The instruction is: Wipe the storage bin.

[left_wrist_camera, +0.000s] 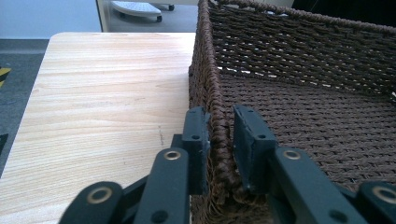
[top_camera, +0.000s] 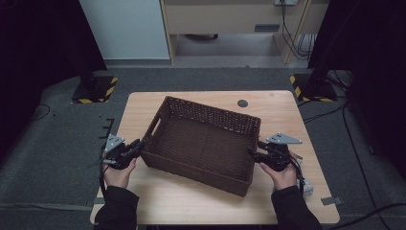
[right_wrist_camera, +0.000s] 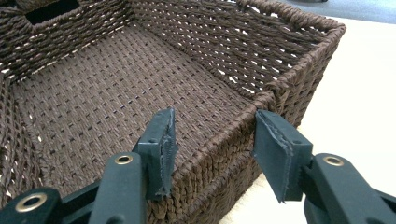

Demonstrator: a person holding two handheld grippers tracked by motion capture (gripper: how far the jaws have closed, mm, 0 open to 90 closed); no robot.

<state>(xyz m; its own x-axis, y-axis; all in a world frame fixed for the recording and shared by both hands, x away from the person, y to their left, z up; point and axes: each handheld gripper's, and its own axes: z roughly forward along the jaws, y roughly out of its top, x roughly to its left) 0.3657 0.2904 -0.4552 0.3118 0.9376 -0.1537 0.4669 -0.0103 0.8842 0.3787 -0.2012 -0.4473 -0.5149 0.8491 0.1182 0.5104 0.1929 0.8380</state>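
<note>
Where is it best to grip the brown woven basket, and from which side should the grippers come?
Probably by the rim of its two short end walls, one gripper from each end. The basket is wide and open-topped, and its thin upright walls fit between jaws: the left gripper already clamps one rim, while the right gripper straddles the other.

Beneath the left gripper [left_wrist_camera: 219,135], the basket [left_wrist_camera: 299,107] rim runs off the picture's bottom edge; its far wall is cut at the right. Beyond the right gripper [right_wrist_camera: 212,140], the handle slot [right_wrist_camera: 51,9] is clipped by the top edge.
</note>
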